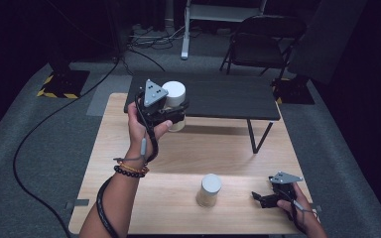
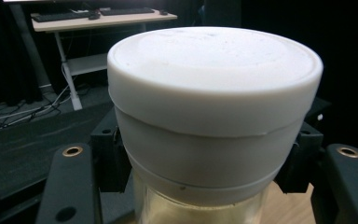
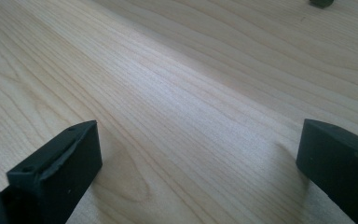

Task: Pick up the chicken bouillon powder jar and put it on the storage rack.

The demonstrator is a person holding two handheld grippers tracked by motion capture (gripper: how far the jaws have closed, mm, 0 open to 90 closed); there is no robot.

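A glass jar with a wide white lid (image 1: 174, 92) is upright at the front left edge of the black shelf (image 1: 228, 96). My left gripper (image 1: 171, 113) is shut on it just under the lid. In the left gripper view the jar (image 2: 214, 93) stands close between the black fingers (image 2: 70, 186). I cannot tell whether the jar's base touches the table. A second white-lidded jar (image 1: 209, 190) stands alone on the wooden table (image 1: 129, 198) near the front. My right gripper (image 1: 264, 199) rests low on the table to that jar's right, open, with bare wood between its jaws (image 3: 196, 158).
The black shelf stands on thin legs (image 1: 254, 139) over the back of the table. A folding chair (image 1: 263, 42) and a white desk leg (image 1: 185, 34) stand beyond on the grey floor. A black cable (image 1: 25, 148) runs along the floor at the left.
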